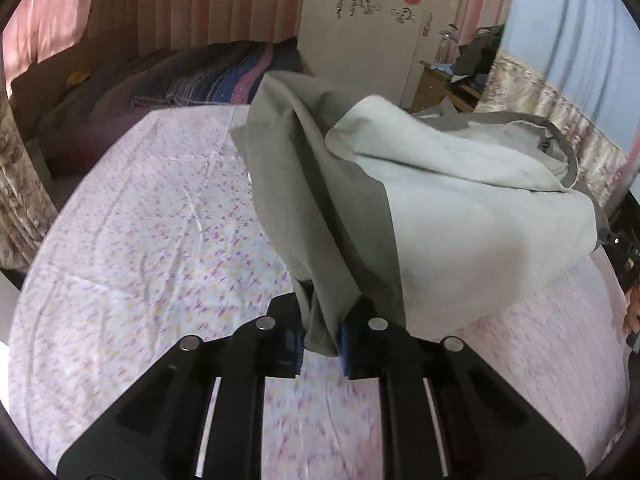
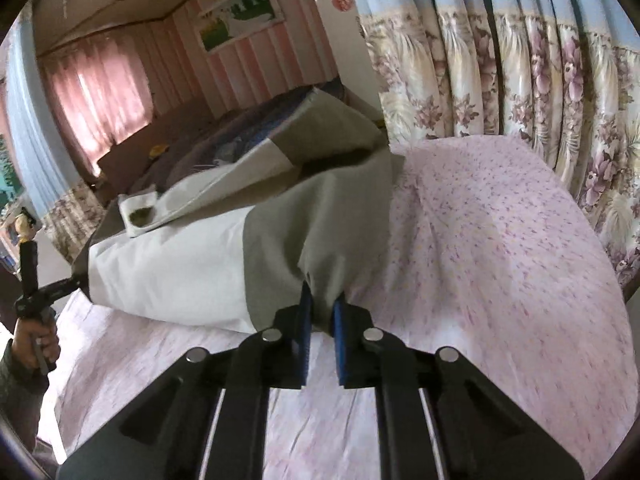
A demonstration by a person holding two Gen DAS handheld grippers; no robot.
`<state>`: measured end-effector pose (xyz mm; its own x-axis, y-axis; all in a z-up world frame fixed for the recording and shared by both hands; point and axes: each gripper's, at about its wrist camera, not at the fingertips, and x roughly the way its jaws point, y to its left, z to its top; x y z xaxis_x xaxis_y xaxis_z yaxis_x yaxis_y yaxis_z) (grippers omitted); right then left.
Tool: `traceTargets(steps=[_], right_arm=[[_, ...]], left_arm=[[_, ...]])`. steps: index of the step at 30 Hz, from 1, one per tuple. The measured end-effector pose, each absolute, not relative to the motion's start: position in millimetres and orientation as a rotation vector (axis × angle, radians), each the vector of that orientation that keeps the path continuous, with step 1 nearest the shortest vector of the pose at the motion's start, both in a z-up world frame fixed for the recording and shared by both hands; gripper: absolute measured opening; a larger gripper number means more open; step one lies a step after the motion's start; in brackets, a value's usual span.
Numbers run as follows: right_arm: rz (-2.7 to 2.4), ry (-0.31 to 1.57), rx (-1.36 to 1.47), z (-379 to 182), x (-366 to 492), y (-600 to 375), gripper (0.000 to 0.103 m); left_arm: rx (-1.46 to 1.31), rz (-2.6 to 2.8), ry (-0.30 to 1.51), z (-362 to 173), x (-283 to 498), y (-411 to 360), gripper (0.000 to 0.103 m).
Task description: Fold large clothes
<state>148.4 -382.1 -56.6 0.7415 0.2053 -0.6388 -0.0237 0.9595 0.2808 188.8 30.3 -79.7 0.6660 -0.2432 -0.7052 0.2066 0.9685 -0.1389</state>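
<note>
the garment (image 1: 420,200) pinched between the left gripper (image 1: 322,344) pads is matt woven cloth, olive and pale grey. the pads (image 2: 305,340) of the right gripper (image 2: 322,344) look ribbed blue rubber on matt black plastic. beneath the fingers, the sheet (image 1: 140,220) is thin printed cotton, creased.

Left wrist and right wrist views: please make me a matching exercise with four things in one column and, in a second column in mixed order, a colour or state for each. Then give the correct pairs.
Column 1:
1. left tongs
2. garment
3. bedsheet
4. curtain

Column 2:
A. hangs behind the bed, blue on top with a flower pattern below
B. pale pink with small coloured specks, spread flat
C. closed on an olive fabric edge
D. olive and light grey panels, partly lifted

Pairs: 1-C, 2-D, 3-B, 4-A. The right tongs also pinch the garment.
</note>
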Motion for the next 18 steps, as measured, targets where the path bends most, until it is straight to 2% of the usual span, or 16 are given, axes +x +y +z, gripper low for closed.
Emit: traceTargets(steps=[2, 3, 4, 6, 7, 8, 9, 10, 11, 12, 13, 15, 18], right_arm=[[0.143, 0.727, 0.264, -51, 124, -380, 0.01], [0.14, 0.745, 0.275, -53, 117, -382, 0.014], [0.139, 0.772, 0.275, -56, 114, -384, 0.023], [0.108, 0.823, 0.191, -63, 108, -383, 0.027], [0.087, 0.824, 0.156, -63, 107, -384, 0.031], [0.08, 0.819, 0.14, -60, 104, -385, 0.032], [0.09, 0.797, 0.149, -51, 102, -386, 0.039], [0.09, 0.773, 0.155, -44, 102, -388, 0.044], [0.089, 0.745, 0.154, -35, 103, -387, 0.046], [0.095, 0.727, 0.146, -28, 105, -385, 0.052], [0.109, 0.713, 0.134, -23, 112, -380, 0.058], [0.139, 0.727, 0.11, -23, 133, -367, 0.059], [0.179, 0.803, 0.066, -40, 169, -341, 0.059]], left_arm=[[-0.059, -0.268, 0.802, -75, 173, 37, 0.012], [-0.062, -0.279, 0.812, -74, 166, 40, 0.015], [-0.054, -0.283, 0.831, -76, 163, 40, 0.019], [-0.022, -0.246, 0.857, -83, 157, 43, 0.036], [-0.017, -0.228, 0.855, -83, 155, 46, 0.04], [-0.007, -0.189, 0.832, -78, 153, 51, 0.054], [0.001, -0.168, 0.809, -71, 152, 54, 0.066], [0.01, -0.155, 0.781, -62, 151, 56, 0.07], [0.024, -0.144, 0.745, -48, 150, 58, 0.075], [0.033, -0.143, 0.726, -41, 151, 57, 0.079], [0.044, -0.149, 0.704, -32, 153, 55, 0.08], [0.08, -0.176, 0.694, -23, 162, 40, 0.084], [0.128, -0.253, 0.736, -32, 181, 5, 0.085]])
